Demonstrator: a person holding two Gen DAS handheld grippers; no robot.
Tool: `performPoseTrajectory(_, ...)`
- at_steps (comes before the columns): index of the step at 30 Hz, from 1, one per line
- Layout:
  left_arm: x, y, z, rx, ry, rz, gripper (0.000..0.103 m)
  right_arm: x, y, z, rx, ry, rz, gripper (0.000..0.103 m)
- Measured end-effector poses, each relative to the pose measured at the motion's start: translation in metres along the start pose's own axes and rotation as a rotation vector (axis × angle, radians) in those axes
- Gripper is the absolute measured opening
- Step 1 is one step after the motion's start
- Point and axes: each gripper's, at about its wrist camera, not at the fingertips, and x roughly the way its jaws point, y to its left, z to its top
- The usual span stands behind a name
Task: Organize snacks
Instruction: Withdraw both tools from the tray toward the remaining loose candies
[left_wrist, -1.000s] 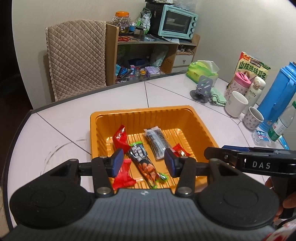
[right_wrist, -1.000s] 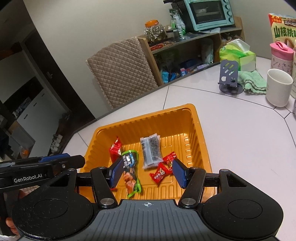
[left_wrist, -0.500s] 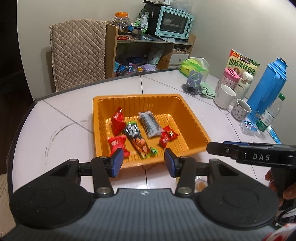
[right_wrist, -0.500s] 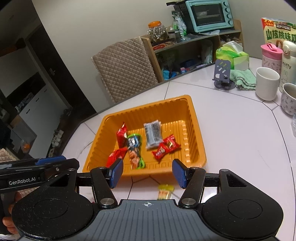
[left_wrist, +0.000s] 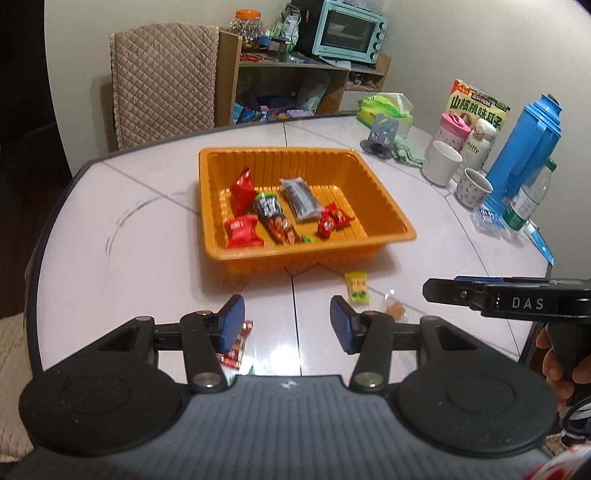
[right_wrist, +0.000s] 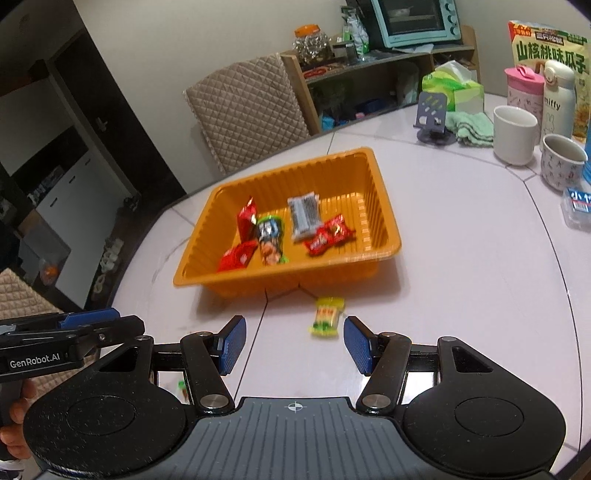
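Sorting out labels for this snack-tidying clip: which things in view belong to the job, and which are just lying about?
Part of the job:
- orange tray with wrapped snacks in it
- yellow-green candy on the table
- clear-wrapped brown sweet
- red snack packet by the left gripper, whose jaws are opening, empty
- right gripper, empty

Lying about:
- white mug
- blue thermos
- tissue pack
- toaster oven

You are seeing "DAS" in white letters on the black body of the right gripper (left_wrist: 524, 301), which is showing to the right of your left tongs. "GenRobot.AI" is standing on the left gripper (right_wrist: 40, 360), to the left of your right tongs. Far ahead and to the right, the white bottle (right_wrist: 558, 99) is carrying the word "miffy". Behind it, the snack bag (right_wrist: 550, 48) is showing large Chinese characters, "山核桃味瓜子".
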Motion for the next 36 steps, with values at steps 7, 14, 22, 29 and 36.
performPoseTrajectory(7, -0.004, 0.002, -0.029, 0.006, 0.042, 0.022, 0.047, -0.003, 0.003, -0.023, -0.005, 0.038, -0.011, 0.059)
performPoseTrajectory(14, -0.002, 0.006, -0.048, -0.005, 0.088, 0.026, 0.047, 0.0, 0.006, -0.045, -0.024, 0.083, -0.024, 0.059)
performPoseTrajectory(22, 0.004, 0.006, -0.063, -0.008, 0.128, 0.03, 0.047, 0.006, 0.008, -0.06, -0.04, 0.124, -0.031, 0.059)
performPoseTrajectory(29, 0.016, 0.003, -0.07, -0.004, 0.152, 0.05, 0.047, 0.016, 0.005, -0.068, -0.05, 0.153, -0.04, 0.059)
performPoseTrajectory(36, 0.033, 0.0, -0.069, -0.02, 0.168, 0.072, 0.047, 0.024, 0.0, -0.068, -0.053, 0.165, -0.049, 0.059)
